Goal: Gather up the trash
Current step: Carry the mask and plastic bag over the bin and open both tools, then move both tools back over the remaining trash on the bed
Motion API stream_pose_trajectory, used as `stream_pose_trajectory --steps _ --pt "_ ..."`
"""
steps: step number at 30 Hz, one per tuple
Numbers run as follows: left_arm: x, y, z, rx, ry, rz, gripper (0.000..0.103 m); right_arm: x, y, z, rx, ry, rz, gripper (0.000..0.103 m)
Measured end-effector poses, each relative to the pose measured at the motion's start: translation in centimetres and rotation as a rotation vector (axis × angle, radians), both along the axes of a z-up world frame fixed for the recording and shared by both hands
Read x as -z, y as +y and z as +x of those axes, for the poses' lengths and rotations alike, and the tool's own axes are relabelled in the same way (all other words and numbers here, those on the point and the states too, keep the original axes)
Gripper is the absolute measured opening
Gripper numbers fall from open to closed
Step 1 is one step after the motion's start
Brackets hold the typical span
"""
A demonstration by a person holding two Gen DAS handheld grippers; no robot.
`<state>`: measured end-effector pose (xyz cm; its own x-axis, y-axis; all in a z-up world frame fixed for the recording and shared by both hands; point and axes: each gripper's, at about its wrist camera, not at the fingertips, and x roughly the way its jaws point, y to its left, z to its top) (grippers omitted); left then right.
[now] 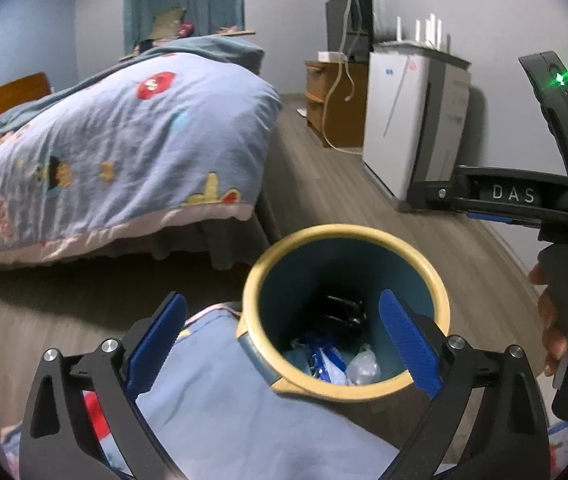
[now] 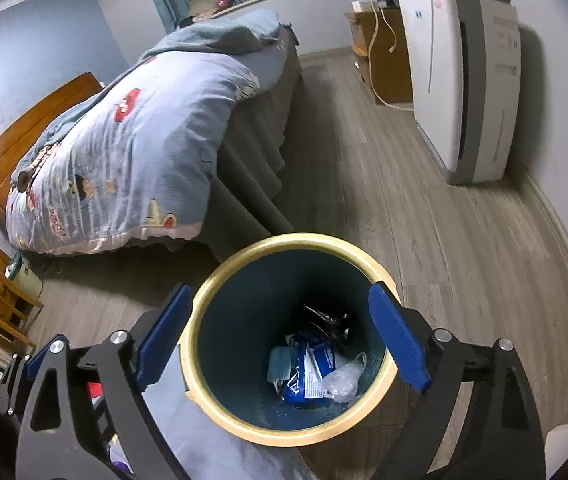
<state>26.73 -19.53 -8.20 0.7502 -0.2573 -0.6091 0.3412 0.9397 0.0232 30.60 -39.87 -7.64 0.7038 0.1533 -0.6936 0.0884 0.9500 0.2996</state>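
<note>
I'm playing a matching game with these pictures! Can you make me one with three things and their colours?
Things:
1. bin rim
2. gripper fingers
3. air purifier

Colours:
A. white
B. yellow
C. blue

Pairs: 1-B, 2-C, 3-A

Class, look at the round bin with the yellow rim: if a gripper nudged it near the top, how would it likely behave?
The bin looks tall and narrow, so a high push may tip it. It holds only wrappers and a clear bag, so it is probably light. On the smooth wood floor it might slide instead.
</note>
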Motion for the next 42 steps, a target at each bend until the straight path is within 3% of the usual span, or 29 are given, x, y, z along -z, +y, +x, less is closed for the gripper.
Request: stream_pose_trajectory --steps 5,11,17,21,24,29,31,37,42 --pt "-1.9 2.7 -2.7 -0.019 -0.031 0.002 0.097 -2.7 1.8 -1.2 -0.015 -0.041 -0.027 0.097" --pt "-4.0 8.1 -7.2 -0.065 -0.043 -0.009 0.098 -6.4 6.4 -3.8 -0.1 -0.135 -0.149 0.097" --pt "-6.4 15.0 -12.8 -0.172 -0.1 0.04 0.098 -7.6 11.2 -6.7 -0.198 -0.173 -0.181 0.097" --pt "-7.1 19.4 -15.7 -0.261 -0.115 0.038 0.098 -7.3 14.5 -8.4 -0.248 -0.16 -0.145 0.097" --pt "-6.9 22.6 -17.2 -0.332 -0.11 0.011 0.098 -6.3 16.8 -9.9 -0.266 -0.136 -0.12 0.097" --pt "-4.7 26.1 -18.2 -0.377 -0.06 0.038 0.098 -3.3 20.3 -12.0 -0.271 -0.053 -0.109 0.097" --pt "-3.7 26.9 -18.0 -0.388 -0.034 0.058 0.098 -1.4 21.6 -13.0 -0.264 -0.003 -0.123 0.097" --pt "-1.5 29.5 -17.4 -0.43 0.05 0.005 0.098 5.5 23.5 -15.7 -0.216 0.192 -0.092 0.097" --pt "-0.5 29.7 -17.2 -0.4 0.068 0.053 0.098 9.4 24.6 -17.0 -0.211 0.296 -0.098 0.097"
